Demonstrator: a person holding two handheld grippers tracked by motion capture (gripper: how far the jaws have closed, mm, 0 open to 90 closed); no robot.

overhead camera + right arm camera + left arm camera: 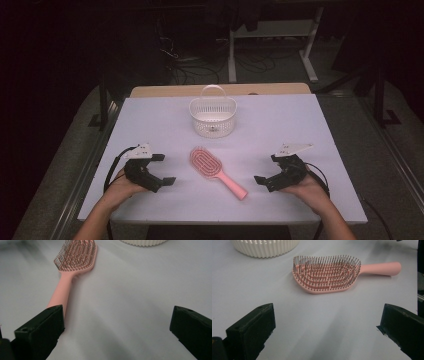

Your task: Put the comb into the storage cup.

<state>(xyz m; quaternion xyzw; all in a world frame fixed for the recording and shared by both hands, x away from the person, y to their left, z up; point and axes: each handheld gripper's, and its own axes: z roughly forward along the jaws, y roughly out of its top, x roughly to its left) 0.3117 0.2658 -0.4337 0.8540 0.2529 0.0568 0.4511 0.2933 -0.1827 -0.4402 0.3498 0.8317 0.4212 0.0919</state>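
Left tool (166,169): black two-jaw unit with grey three-cornered top plate, held in the person's left hand (120,187) low over the worktop, jaws spread wide with nothing between them, aimed inward. Right tool (266,169): matching unit in the right hand (310,190), jaws likewise wide and empty, aimed inward. Both forearms enter from the bottom edge.

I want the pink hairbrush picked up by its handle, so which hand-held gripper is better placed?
Probably the right hand-held gripper: the hairbrush points its handle toward it, close by its jaw. The left hand-held gripper faces the bristled head.
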